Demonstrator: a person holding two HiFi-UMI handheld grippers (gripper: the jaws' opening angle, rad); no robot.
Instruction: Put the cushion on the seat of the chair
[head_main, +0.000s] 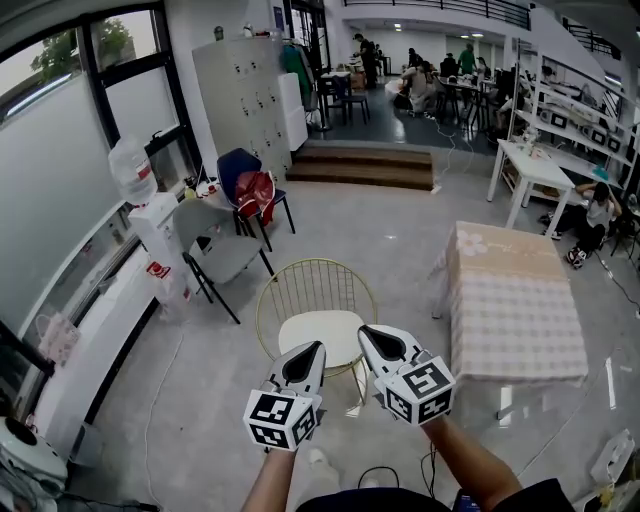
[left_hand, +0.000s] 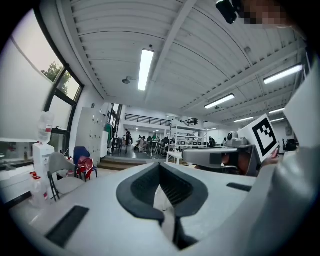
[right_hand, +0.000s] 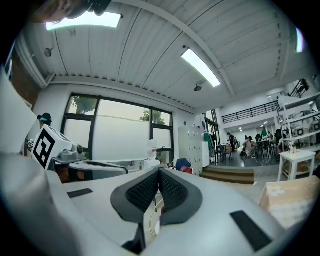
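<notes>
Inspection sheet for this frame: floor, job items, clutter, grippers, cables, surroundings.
Surface: glossy grey floor.
Job's things: cream cushion lies on the seat of the gold wire chair.
Clutter: grey folding chair; blue chair carrying a red bag.
Grippers: left gripper and right gripper both shut and empty, side by side in front of the chair.
Cables: white cable on the floor near the window wall; black cable by the person.
Surroundings: table with checked cloth, lockers, steps.
</notes>
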